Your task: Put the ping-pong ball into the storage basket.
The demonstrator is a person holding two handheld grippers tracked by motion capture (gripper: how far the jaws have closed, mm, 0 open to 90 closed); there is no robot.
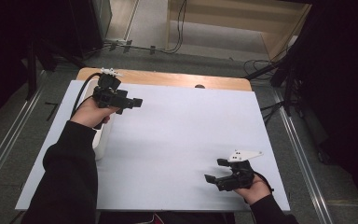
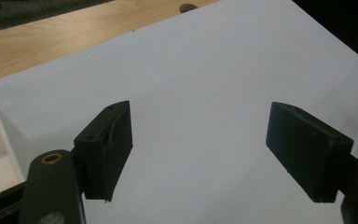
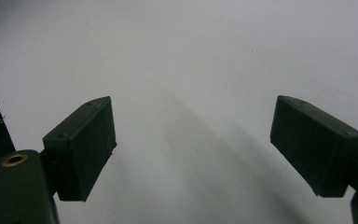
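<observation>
I have both tools up with nothing in them. My left hand-held gripper [image 1: 137,101] hangs over the white bin [image 1: 103,135], which lies along the left edge of the white surface [image 1: 182,140]; its jaws stand wide apart and empty, aimed away from the bin toward the bare middle. In the left gripper view a corner of that bin's wall [image 2: 0,135] sits just beside the left pad [image 2: 107,149]. My right hand-held gripper [image 1: 216,170] rests well apart from the bin, near the front right corner, its jaws likewise spread over bare sheet.

The risk I see is on the left: my wrist and the trailing cable [image 1: 81,91] are close over the bin, so a careless drop or sweep could catch its rim and shove or tip it off the edge.
</observation>
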